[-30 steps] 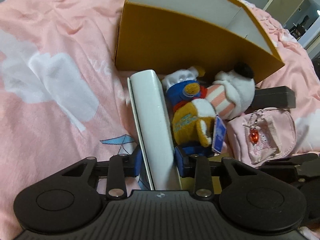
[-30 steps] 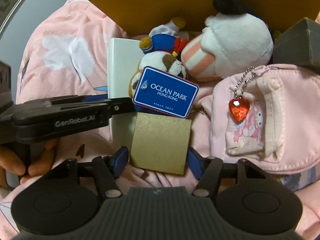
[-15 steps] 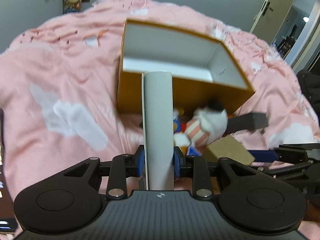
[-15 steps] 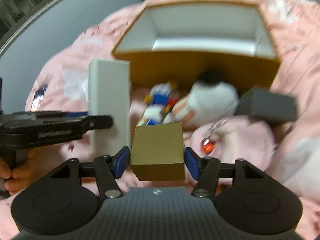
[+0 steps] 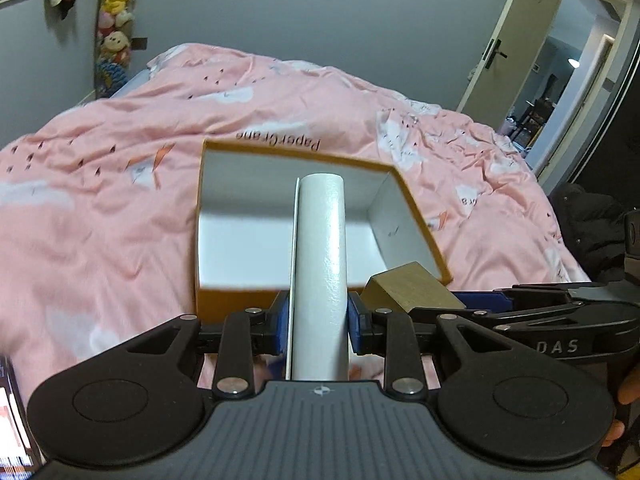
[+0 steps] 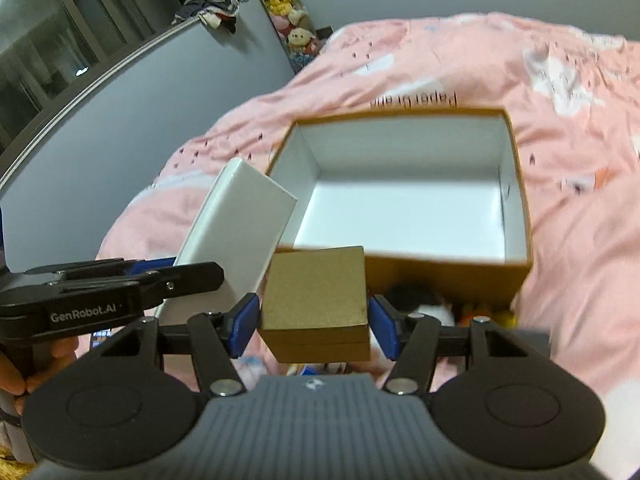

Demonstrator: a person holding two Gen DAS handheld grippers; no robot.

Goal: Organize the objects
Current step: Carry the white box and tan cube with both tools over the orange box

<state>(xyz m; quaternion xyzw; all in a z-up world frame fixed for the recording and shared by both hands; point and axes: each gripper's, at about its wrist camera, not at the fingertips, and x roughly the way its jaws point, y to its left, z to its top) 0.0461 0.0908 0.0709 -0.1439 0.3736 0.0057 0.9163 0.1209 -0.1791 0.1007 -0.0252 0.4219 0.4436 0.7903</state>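
Observation:
An open orange box with a white inside [image 5: 280, 236] sits on the pink bed; it also shows in the right wrist view [image 6: 404, 216], with nothing in it. My left gripper [image 5: 318, 322] is shut on a flat white box [image 5: 320, 264], held up in front of the orange box; the white box also shows in the right wrist view [image 6: 236, 236]. My right gripper [image 6: 314, 324] is shut on a small gold box [image 6: 316, 300], held just before the orange box's near wall; it shows in the left wrist view [image 5: 408, 286] too.
Plush toys [image 6: 424, 304] and a dark box [image 6: 532, 336] lie on the pink duvet [image 5: 100, 220] below the orange box's near wall, mostly hidden. An open door [image 5: 560, 76] is at the far right. Plush toys [image 5: 114, 36] hang on the wall.
Both grippers have lifted their boxes off the bed and moved up toward the orange box. The plush toys and the pink pouch have dropped below the views.

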